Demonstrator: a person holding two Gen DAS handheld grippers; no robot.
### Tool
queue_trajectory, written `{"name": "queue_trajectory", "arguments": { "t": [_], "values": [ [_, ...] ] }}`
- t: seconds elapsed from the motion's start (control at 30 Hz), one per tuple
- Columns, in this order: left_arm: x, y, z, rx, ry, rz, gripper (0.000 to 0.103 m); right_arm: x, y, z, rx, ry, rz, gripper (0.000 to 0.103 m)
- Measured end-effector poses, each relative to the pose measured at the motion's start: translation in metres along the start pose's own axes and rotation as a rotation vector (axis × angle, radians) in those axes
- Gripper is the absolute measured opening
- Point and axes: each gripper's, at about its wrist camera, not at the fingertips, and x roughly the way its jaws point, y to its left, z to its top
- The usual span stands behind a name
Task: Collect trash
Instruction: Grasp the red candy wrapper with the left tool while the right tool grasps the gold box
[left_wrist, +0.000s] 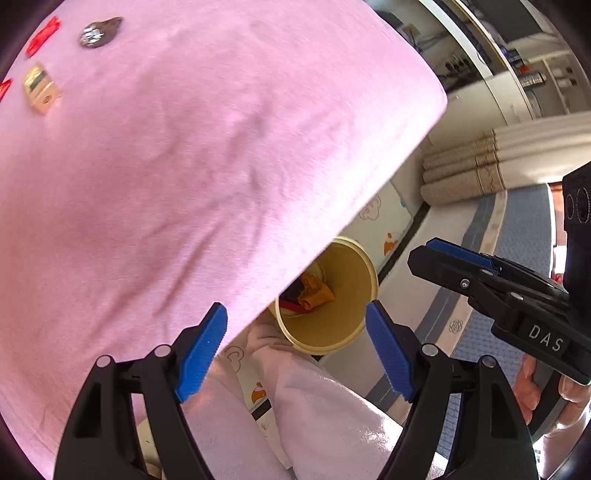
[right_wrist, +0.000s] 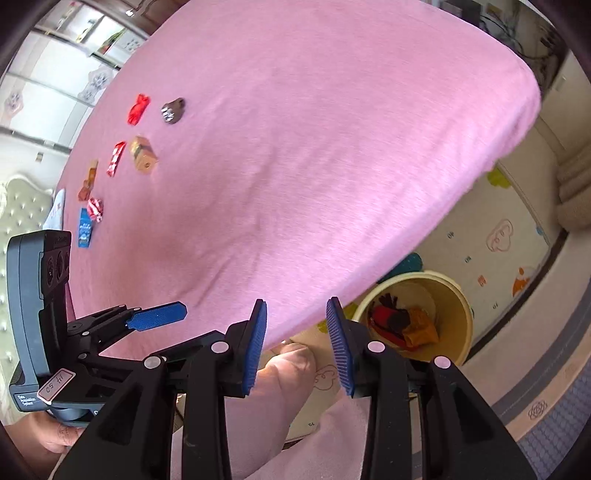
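Note:
Several snack wrappers lie on the pink bedspread (right_wrist: 295, 147) at its far left: a red wrapper (right_wrist: 138, 108), a brown one (right_wrist: 173, 110), a tan packet (right_wrist: 144, 154), a red-white one (right_wrist: 115, 158) and a blue packet (right_wrist: 85, 228). A yellow trash bin (right_wrist: 448, 295) on the floor beside the bed holds orange, red and dark trash (right_wrist: 402, 325); it also shows in the left wrist view (left_wrist: 343, 291). My left gripper (left_wrist: 297, 347) is open and empty above the bin. My right gripper (right_wrist: 296, 347) is open and empty at the bed's edge.
A cartoon play mat (right_wrist: 491, 243) covers the floor by the bin, with a blue-grey rug (left_wrist: 517, 258) beyond. Folded beige blankets (left_wrist: 465, 173) lie on a cushion. A padded headboard (right_wrist: 18, 210) stands at the left. The person's pink-clad legs (left_wrist: 325, 413) are below the grippers.

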Motion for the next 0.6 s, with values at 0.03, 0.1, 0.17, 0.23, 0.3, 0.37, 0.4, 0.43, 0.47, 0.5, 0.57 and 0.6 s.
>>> {"name": "queue_trajectory", "arguments": {
  "t": [0.03, 0.1, 0.17, 0.23, 0.3, 0.37, 0.4, 0.43, 0.47, 0.5, 0.57, 0.6],
  "values": [
    [-0.010, 0.016, 0.001, -0.031, -0.021, 0.003, 0.077, 0.004, 0.017, 0.007, -0.034, 0.001, 0.002, 0.034],
    [-0.029, 0.048, 0.002, -0.090, -0.060, 0.009, 0.077, 0.013, 0.052, 0.020, -0.100, 0.007, 0.014, 0.034],
    [-0.048, 0.081, 0.002, -0.144, -0.094, 0.017, 0.077, 0.021, 0.085, 0.029, -0.156, 0.009, 0.021, 0.034],
    [-0.065, 0.112, -0.001, -0.193, -0.128, 0.027, 0.077, 0.031, 0.115, 0.038, -0.206, 0.011, 0.029, 0.034],
    [-0.080, 0.141, -0.003, -0.229, -0.164, 0.047, 0.077, 0.040, 0.146, 0.047, -0.254, 0.008, 0.042, 0.034],
    [-0.095, 0.169, -0.004, -0.271, -0.199, 0.073, 0.077, 0.050, 0.171, 0.056, -0.291, 0.004, 0.044, 0.034],
    [-0.103, 0.186, -0.005, -0.295, -0.217, 0.077, 0.077, 0.055, 0.182, 0.061, -0.304, 0.004, 0.048, 0.034],
    [-0.110, 0.201, -0.005, -0.323, -0.234, 0.083, 0.077, 0.060, 0.194, 0.066, -0.318, 0.003, 0.055, 0.034],
    [-0.116, 0.216, -0.005, -0.351, -0.248, 0.090, 0.077, 0.065, 0.205, 0.072, -0.333, 0.001, 0.055, 0.034],
    [-0.122, 0.228, -0.005, -0.379, -0.262, 0.095, 0.077, 0.070, 0.216, 0.079, -0.349, 0.001, 0.053, 0.034],
    [-0.133, 0.249, -0.005, -0.433, -0.297, 0.098, 0.077, 0.079, 0.235, 0.093, -0.375, 0.000, 0.051, 0.037],
    [-0.139, 0.259, -0.003, -0.455, -0.314, 0.095, 0.077, 0.083, 0.243, 0.101, -0.388, -0.003, 0.044, 0.039]
  ]
}}
